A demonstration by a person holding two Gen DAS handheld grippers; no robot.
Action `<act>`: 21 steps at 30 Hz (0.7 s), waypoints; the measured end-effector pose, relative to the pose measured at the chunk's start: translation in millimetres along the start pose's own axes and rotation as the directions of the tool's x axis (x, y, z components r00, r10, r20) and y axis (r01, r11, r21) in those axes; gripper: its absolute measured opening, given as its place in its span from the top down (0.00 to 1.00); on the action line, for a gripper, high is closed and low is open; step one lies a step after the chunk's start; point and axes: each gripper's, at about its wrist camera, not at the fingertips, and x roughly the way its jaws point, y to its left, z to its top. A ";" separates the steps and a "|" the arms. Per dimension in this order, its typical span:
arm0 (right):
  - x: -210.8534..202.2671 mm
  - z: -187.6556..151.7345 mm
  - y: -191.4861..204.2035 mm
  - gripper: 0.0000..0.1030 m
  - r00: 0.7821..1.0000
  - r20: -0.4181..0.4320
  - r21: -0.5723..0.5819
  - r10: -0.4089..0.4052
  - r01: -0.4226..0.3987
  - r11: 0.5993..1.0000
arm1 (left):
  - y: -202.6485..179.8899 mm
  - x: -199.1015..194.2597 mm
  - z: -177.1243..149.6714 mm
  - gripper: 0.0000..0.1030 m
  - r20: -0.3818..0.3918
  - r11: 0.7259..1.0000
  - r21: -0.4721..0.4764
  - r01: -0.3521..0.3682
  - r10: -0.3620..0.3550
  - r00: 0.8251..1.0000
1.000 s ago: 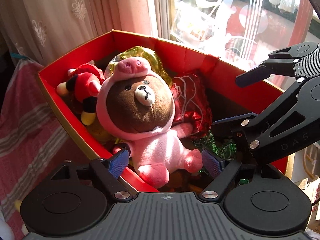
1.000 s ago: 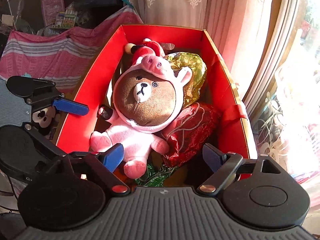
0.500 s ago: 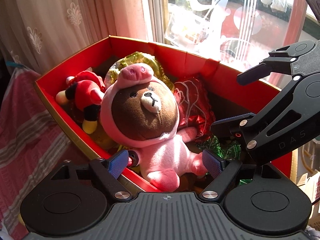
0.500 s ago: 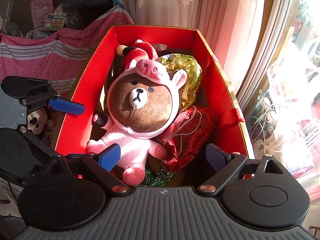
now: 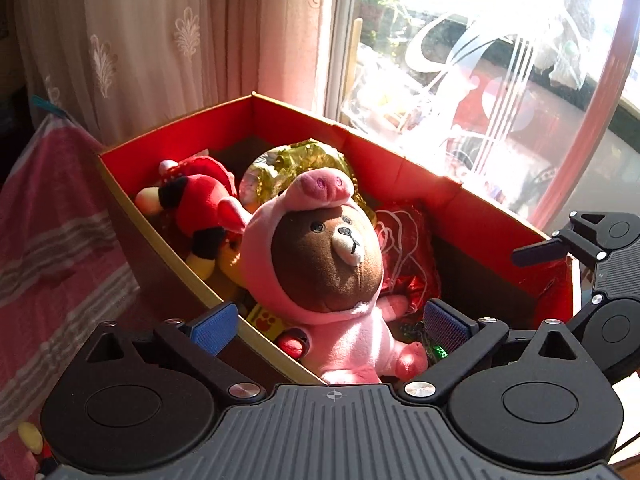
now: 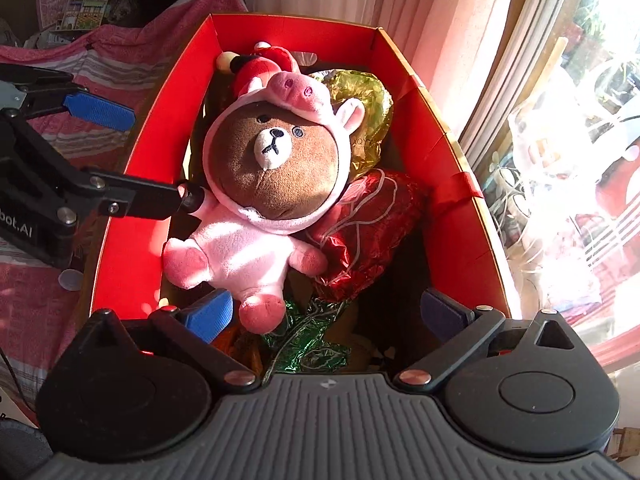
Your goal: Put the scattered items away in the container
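A red cardboard box (image 5: 404,168) (image 6: 436,136) holds a brown bear plush in a pink pig suit (image 5: 328,264) (image 6: 272,184), lying on top. Behind it lie a red and black plush (image 5: 196,200) (image 6: 264,68), a gold foil balloon (image 5: 296,164) (image 6: 364,100) and a red foil balloon (image 5: 404,248) (image 6: 368,232). My left gripper (image 5: 330,324) is open and empty at the box's near edge, astride the bear's legs without touching. My right gripper (image 6: 324,316) is open and empty above the box's near end. Each gripper shows in the other's view: the right (image 5: 592,256), the left (image 6: 80,152).
A pink striped cloth (image 5: 52,248) (image 6: 100,60) covers the surface left of the box. A lace curtain (image 5: 160,40) hangs behind it. A sunlit window (image 5: 500,60) (image 6: 580,120) runs along the box's right side. Green foil (image 6: 308,344) lies at the box's near end.
Both grippers have pulled back and up from the box, so more of it shows. The bear stays lying in the box. Both grippers stay open.
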 end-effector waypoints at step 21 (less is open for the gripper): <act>63.6 28.9 29.6 0.00 0.971 -0.131 -0.269 0.199 -0.228 0.936 | -20.5 43.5 40.8 0.00 -0.072 0.939 0.258 -0.228 0.253 0.965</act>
